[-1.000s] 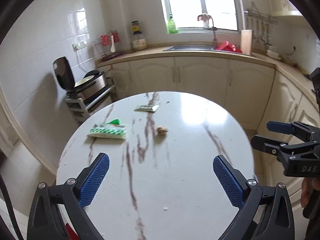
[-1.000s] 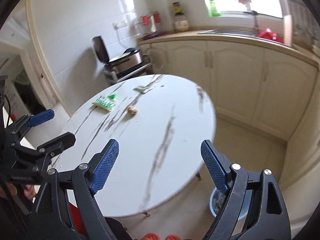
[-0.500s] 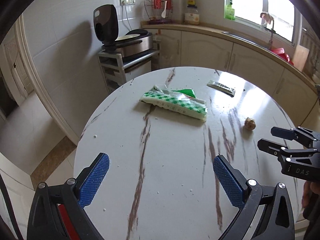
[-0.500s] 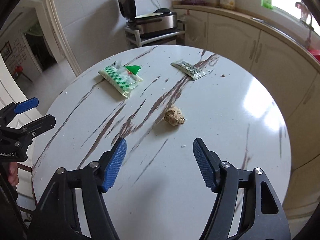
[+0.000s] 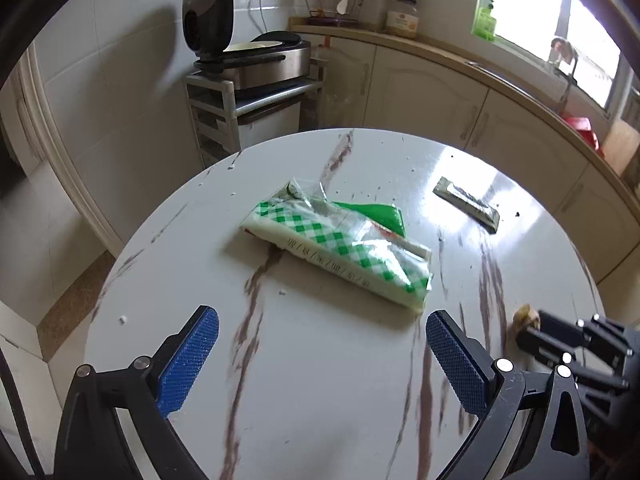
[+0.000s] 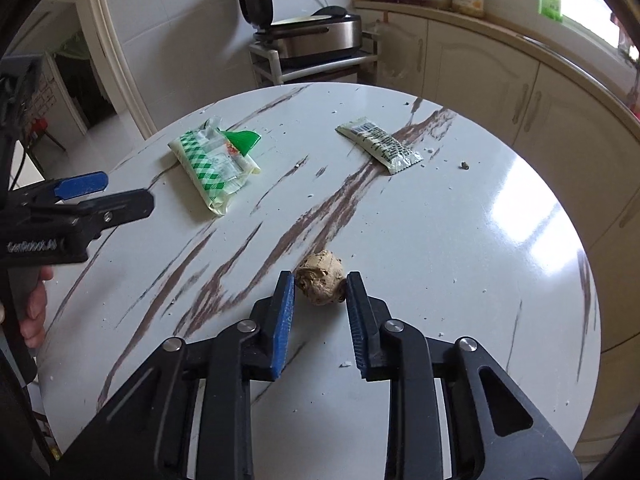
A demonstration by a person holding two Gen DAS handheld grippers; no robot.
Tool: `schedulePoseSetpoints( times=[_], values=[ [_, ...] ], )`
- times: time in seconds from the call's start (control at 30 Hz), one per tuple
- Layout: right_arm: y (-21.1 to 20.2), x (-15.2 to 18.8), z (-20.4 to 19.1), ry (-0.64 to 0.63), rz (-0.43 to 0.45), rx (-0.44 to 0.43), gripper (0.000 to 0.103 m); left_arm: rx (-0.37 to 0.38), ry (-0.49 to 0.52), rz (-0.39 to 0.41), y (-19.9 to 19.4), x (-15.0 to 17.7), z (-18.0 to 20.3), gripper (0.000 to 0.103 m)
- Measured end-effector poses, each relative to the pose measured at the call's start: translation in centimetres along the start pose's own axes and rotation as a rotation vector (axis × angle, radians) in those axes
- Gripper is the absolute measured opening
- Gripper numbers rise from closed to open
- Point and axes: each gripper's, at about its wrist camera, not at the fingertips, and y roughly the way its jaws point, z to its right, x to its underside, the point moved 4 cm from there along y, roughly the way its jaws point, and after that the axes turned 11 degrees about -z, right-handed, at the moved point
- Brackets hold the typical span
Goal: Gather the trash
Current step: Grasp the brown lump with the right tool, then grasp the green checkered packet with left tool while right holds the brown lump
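- Right wrist view: your right gripper is closing around the crumpled brown paper ball on the round white marble table.
- Your left gripper is spread wide, empty, just short of the green-checked plastic wrapper.

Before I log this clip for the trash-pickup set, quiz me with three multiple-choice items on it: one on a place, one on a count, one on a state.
1. Where is the brown crumpled ball?
A. Between the right gripper's blue fingers
B. On top of the green checked packet
C. On the floor beside the table

2. How many pieces of trash bigger than a crumb lie on the table?
A. One
B. Three
C. Five

3. How does the left gripper stand?
A. Clamped on the green checked packet
B. Shut with nothing in it
C. Wide open with nothing between its fingers

Answers:
1 A, the ball sits on the tabletop between the closing jaws.
2 B, the ball, the checked packet and the small printed sachet.
3 C, only bare tabletop shows between its pads, short of the packet.
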Motion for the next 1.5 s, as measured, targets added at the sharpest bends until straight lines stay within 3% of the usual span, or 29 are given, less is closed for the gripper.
schedulePoseSetpoints(
  times=[0.33,0.5,0.6,0.7,0.77,0.87,1.13,1.3,1.4,1.43,1.5],
  values=[
    [-0.1,-0.4,1.6,0.022,0.015,-0.021,0.025,-0.033,-0.141,-0.1,5.8,-6.1,0.5,0.102],
    [-0.2,-0.2,1.9,0.027,0.018,-0.04,0.025,-0.07,-0.061,-0.099,7.0,-7.1,0.9,0.102],
    [-0.3,0.0,2.1,0.04,0.023,-0.051,0.025,-0.047,0.022,-0.079,7.1,-6.8,0.4,0.099],
    [-0.5,0.3,2.1,0.046,0.028,-0.056,0.025,-0.023,0.1,-0.068,6.8,-6.0,-0.5,0.078],
    [-0.7,0.5,1.9,0.054,0.032,-0.065,0.025,-0.006,0.13,-0.066,6.3,-5.1,-1.6,0.058],
    [-0.9,0.9,1.3,0.057,0.028,-0.08,0.025,0.012,0.176,-0.077,5.5,-3.5,-3.4,0.051],
    [-2.5,3.0,-0.7,0.053,0.028,-0.108,0.025,0.031,0.278,-0.107,1.9,2.2,-8.6,0.049],
    [-2.9,3.3,-1.2,0.056,0.033,-0.083,0.025,0.054,0.227,-0.104,0.7,2.8,-10.7,0.05],
    [-2.7,3.2,-0.9,0.066,0.026,-0.069,0.025,0.109,0.162,-0.075,0.1,1.9,-10.8,0.063],
    [-2.6,3.2,-0.9,0.069,0.024,-0.066,0.025,0.114,0.152,-0.065,0.3,1.6,-10.7,0.073],
    [-2.4,3.4,-0.7,0.074,0.017,-0.064,0.025,0.104,0.148,-0.065,0.4,1.3,-10.2,0.076]
  ],
)
